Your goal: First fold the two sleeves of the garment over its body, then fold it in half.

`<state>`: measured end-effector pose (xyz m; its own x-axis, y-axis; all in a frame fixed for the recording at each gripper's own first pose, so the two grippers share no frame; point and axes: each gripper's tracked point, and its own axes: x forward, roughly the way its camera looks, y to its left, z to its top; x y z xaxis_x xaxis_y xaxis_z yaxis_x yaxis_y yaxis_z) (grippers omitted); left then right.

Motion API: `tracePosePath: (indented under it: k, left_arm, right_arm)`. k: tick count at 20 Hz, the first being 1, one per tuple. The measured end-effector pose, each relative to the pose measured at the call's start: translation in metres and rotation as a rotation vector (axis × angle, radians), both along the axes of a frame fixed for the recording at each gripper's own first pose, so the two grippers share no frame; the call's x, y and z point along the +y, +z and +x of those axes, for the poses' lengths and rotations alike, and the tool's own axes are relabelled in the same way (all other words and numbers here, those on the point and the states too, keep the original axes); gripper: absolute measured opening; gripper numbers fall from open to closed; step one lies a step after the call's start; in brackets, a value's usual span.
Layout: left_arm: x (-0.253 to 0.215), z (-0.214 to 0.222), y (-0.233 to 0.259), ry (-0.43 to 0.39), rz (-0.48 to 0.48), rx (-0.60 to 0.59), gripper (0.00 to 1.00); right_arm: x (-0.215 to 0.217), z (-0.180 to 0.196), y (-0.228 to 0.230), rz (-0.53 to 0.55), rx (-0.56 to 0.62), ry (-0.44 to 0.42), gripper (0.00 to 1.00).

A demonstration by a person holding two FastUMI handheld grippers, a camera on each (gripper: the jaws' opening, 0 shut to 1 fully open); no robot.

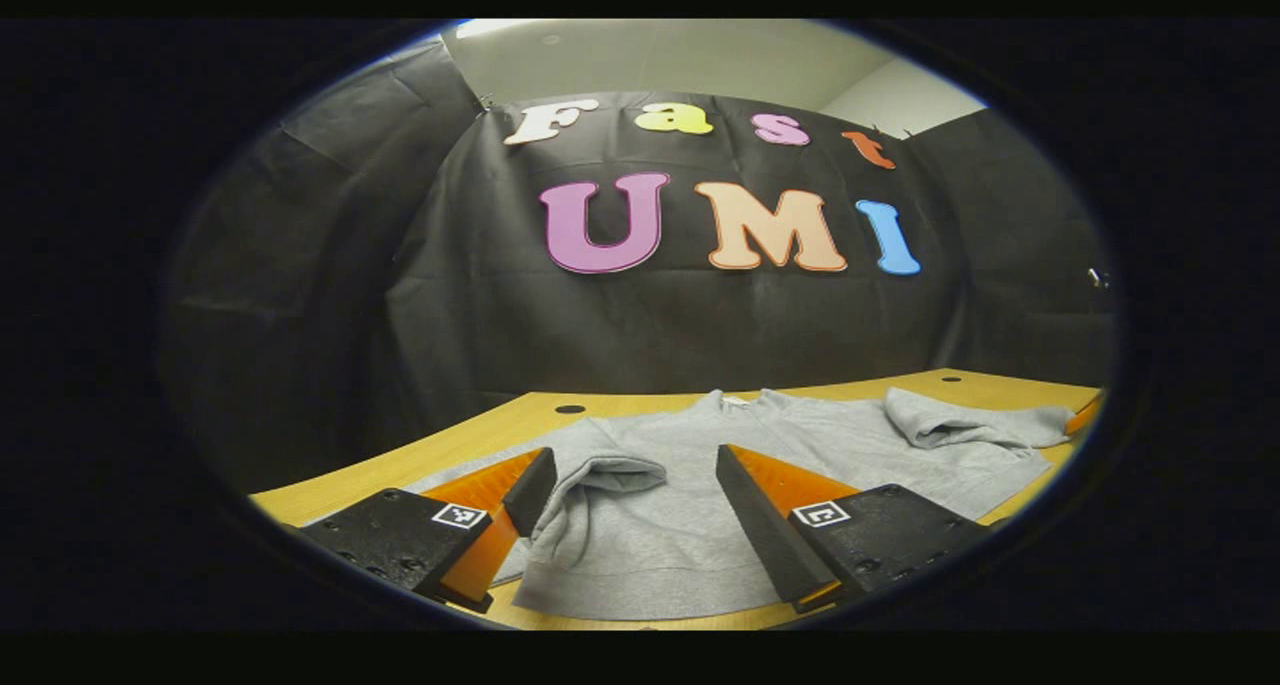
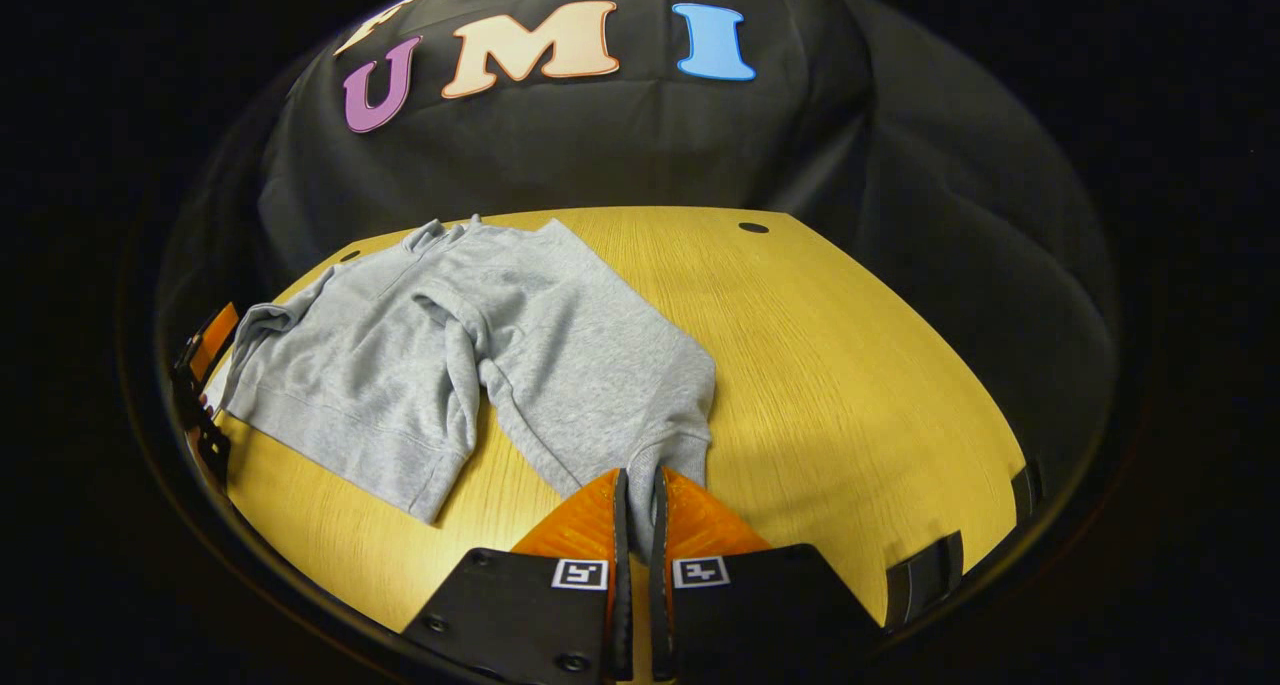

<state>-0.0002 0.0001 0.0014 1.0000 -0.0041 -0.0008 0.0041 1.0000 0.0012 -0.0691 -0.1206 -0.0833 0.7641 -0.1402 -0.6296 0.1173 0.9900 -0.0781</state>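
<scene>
A grey sweatshirt [image 1: 700, 525] lies flat on the wooden table [image 1: 470, 440], collar toward the booth wall. In the left gripper view, my left gripper [image 1: 635, 465] stands open just above its near-left part, where one sleeve [image 1: 600, 475] lies doubled over the body between the spread fingers. The other sleeve [image 1: 960, 425] lies bunched at the right, by my right gripper [image 1: 1085, 415]. In the right gripper view, my right gripper [image 2: 640, 477] is shut on that sleeve's cuff [image 2: 675, 445], low over the table [image 2: 850, 365]. The sweatshirt [image 2: 380, 365] spreads to the left, with my left gripper [image 2: 205, 360] at its far side.
Bare wood extends to the right of the garment in the right gripper view, out to the table's rounded edge. Small dark holes [image 2: 753, 227] [image 1: 570, 408] sit near the back edge. Black cloth walls close the booth behind and at both sides.
</scene>
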Motion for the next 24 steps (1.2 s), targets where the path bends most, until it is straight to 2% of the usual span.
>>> tracePosePath:
  k: [7, 11, 19, 24]
  left_arm:
    - [0.000, 0.000, -0.001, 0.000, 0.000, 0.000, 0.95]
    - [0.001, 0.001, -0.001, 0.000, 0.000, 0.000, 0.95]
    - [0.001, -0.001, -0.001, 0.000, 0.000, 0.000, 0.95]
    - [0.000, -0.001, 0.000, -0.001, 0.000, 0.000, 0.94]
  right_arm:
    - [0.020, 0.033, 0.036, 0.030, -0.078, 0.059, 0.09]
    - [0.046, 0.069, 0.064, 0.026, -0.138, 0.120, 0.09]
    - [0.139, 0.140, 0.121, 0.012, -0.223, 0.313, 0.09]
    - [0.218, 0.180, 0.137, 0.012, -0.248, 0.435, 0.09]
